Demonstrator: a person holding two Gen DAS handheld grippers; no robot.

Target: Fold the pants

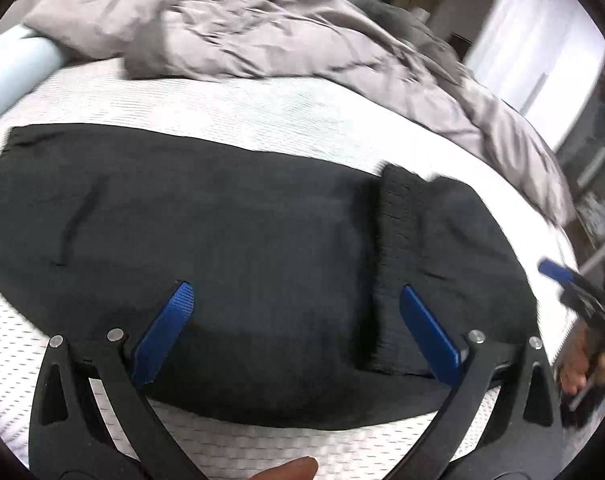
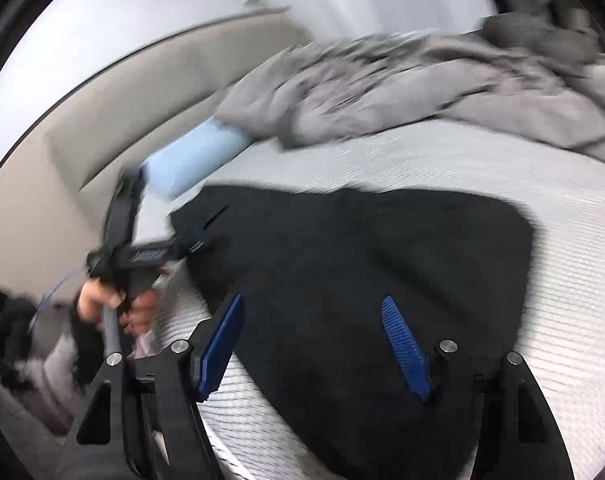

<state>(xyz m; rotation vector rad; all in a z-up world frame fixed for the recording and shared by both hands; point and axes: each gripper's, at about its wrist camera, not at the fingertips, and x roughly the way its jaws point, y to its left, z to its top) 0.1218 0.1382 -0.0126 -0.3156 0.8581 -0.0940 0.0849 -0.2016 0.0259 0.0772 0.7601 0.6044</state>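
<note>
From the left wrist camera, the black pants (image 1: 230, 240) lie flat on the white mattress (image 1: 262, 112), folded into a long dark band that runs across the picture; a ribbed waistband (image 1: 394, 248) lies on top of the fabric towards the right, so that one layer rests over another there; the left gripper (image 1: 298, 300) hangs above the near edge of the pants with its 2 blue fingers (image 1: 170, 328) spread wide apart, released and holding nothing; a crumpled grey blanket (image 1: 230, 28) is heaped on the far side of the mattress, apart from the pants, and a pale blue pillow (image 1: 14, 68) shows at the upper left; at the right edge a hand (image 1: 582, 364) holds the right gripper (image 1: 558, 272), blurred, just beside the right end of the pants. From the right wrist camera, the pants (image 2: 362, 264) again lie on the mattress (image 2: 562, 280), with a pocket slit near the far left corner; the right gripper (image 2: 314, 320) stands over the near part of the pants, its 2 blue fingers (image 2: 406, 348) wide apart and gripping nothing; at the left a hand (image 2: 114, 304) holds the left gripper (image 2: 162, 252), blurred, its tip at the left corner of the pants, and whether it touches the cloth I cannot tell; the blanket (image 2: 382, 88) and the pillow (image 2: 190, 160) lie beyond.
</note>
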